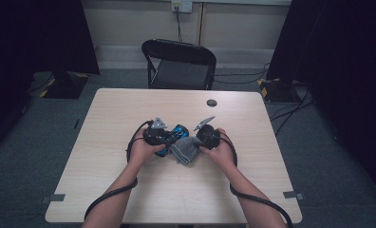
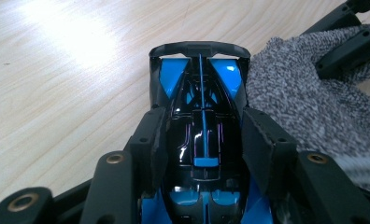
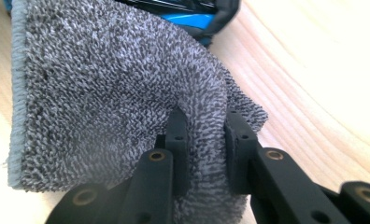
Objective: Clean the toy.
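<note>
Toy car: we hold the blue-and-black toy car [image 2: 202,135] down on the surface [image 1: 129,109], near the middle and a little to the left, with its rear wing pointing away from the left tongs.

Left tongs: the left tongs [image 1: 169,137] pinch the car across its cabin, one pad on each flank. We judge this grip is there to keep the car from sliding or rolling while the cloth works on it (a light car would otherwise skate off).

Grey cloth: the grey terry cloth [image 3: 108,93] lies just to the right of the car, touching its side, with part of it resting on the surface.

Right tongs: the right tongs [image 1: 201,142] are pressed together on a raised fold of the cloth [image 2: 304,98]. Gripping a fold leaves most of the cloth loose, so a broad face of it can drape against the bodywork.

Hands: both hands sit close together at the centre of the surface, so that hold and wipe meet at the car.

Step in hand: as we read it, wiping the car's right flank is under way.

Far side: a black folding chair [image 1: 180,64] stands beyond the far edge.
</note>
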{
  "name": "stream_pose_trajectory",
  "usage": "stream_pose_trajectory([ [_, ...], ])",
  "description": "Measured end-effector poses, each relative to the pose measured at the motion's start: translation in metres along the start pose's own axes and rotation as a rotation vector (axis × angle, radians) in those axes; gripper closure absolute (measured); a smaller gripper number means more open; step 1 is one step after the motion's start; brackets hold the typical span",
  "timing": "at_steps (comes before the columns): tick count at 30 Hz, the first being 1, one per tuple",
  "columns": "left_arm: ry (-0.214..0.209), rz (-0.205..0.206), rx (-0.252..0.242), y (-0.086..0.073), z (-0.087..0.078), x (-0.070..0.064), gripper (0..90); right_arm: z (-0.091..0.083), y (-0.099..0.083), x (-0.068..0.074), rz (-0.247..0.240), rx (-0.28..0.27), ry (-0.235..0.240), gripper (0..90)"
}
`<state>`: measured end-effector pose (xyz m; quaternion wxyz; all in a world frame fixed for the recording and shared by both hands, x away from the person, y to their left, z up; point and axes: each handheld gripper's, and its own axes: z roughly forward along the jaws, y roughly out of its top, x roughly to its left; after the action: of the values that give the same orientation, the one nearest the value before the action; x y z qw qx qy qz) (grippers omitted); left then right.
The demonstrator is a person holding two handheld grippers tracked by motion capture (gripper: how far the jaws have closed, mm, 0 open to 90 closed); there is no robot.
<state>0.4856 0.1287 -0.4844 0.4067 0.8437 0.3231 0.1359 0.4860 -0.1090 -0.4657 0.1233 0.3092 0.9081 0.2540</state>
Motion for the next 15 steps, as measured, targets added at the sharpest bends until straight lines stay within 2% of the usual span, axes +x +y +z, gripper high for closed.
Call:
stream_pose_trajectory([
  [7, 0.000, -0.006, -0.006, -0.001, 0.000, 0.000, 51.5, -0.001, -0.003, -0.010, 0.028, 0.001, -0.048, 74.7],
  [15, -0.001, -0.009, -0.006, -0.001, -0.001, 0.000, 51.5, -0.002, -0.005, -0.022, 0.056, 0.012, -0.069, 74.7],
])
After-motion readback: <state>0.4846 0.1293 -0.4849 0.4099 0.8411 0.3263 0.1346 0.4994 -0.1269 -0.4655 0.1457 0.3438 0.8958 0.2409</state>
